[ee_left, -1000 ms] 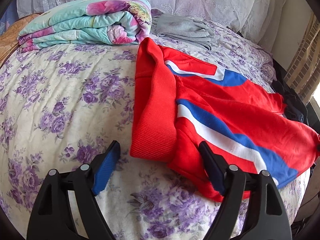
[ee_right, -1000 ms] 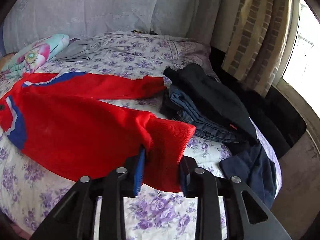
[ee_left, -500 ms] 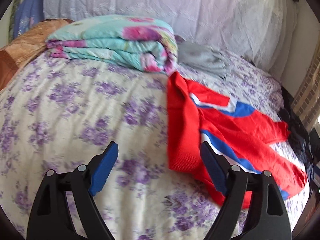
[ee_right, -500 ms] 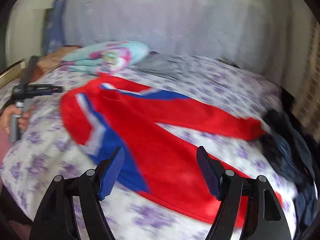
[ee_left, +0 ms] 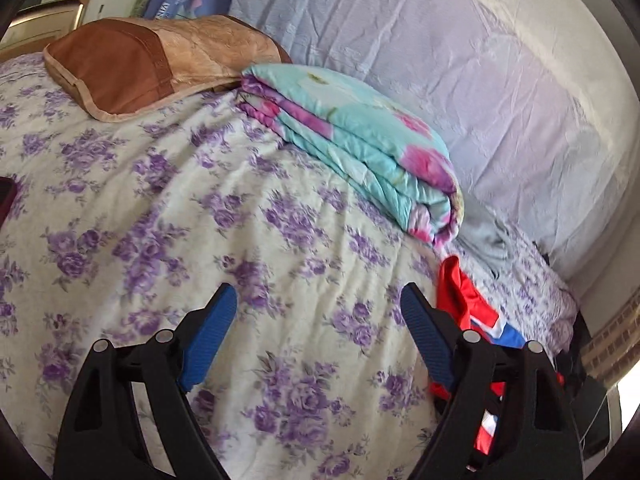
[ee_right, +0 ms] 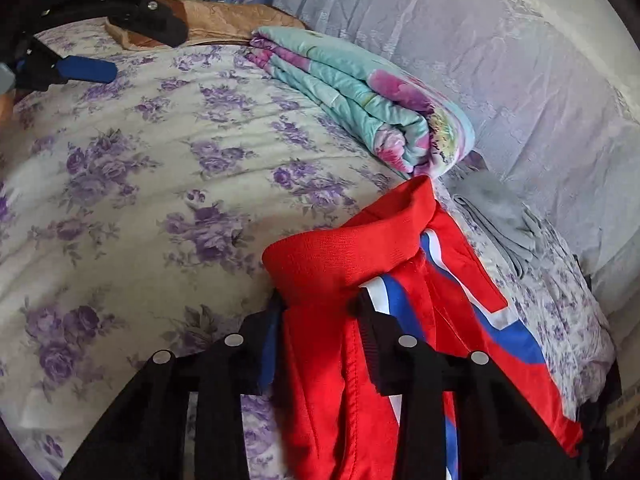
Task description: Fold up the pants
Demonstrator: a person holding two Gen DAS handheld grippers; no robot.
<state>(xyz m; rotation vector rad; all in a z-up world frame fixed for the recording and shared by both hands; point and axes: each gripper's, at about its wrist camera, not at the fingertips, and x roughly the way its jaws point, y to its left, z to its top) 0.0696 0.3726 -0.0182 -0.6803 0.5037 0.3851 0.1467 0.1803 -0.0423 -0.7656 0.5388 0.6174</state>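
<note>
Red pants [ee_right: 332, 360] with a blue and white side stripe lie on the floral bedspread [ee_right: 160, 184], the ribbed waistband [ee_right: 340, 252] folded up toward me. My right gripper [ee_right: 320, 298] is closing on the fabric just below that waistband, and both pads press into the red cloth. In the left wrist view only the pants' edge [ee_left: 460, 300] shows, right of the right finger. My left gripper [ee_left: 318, 320] hangs open over bare bedspread [ee_left: 180, 208] with nothing between its fingers. It also appears in the right wrist view as the left gripper [ee_right: 148, 52] at the top left.
A folded teal and pink quilt [ee_left: 360, 148] lies behind the pants, a brown blanket [ee_left: 140, 56] further left. A grey garment [ee_right: 496, 216] rests near the lavender pillows [ee_left: 440, 60]. Dark clothes [ee_left: 576, 360] sit at the right edge of the bed.
My right gripper let go of the pant cuff, swung left with its jaws wide and closed on the waistband end. My left gripper moved left off the pants and stayed open.
</note>
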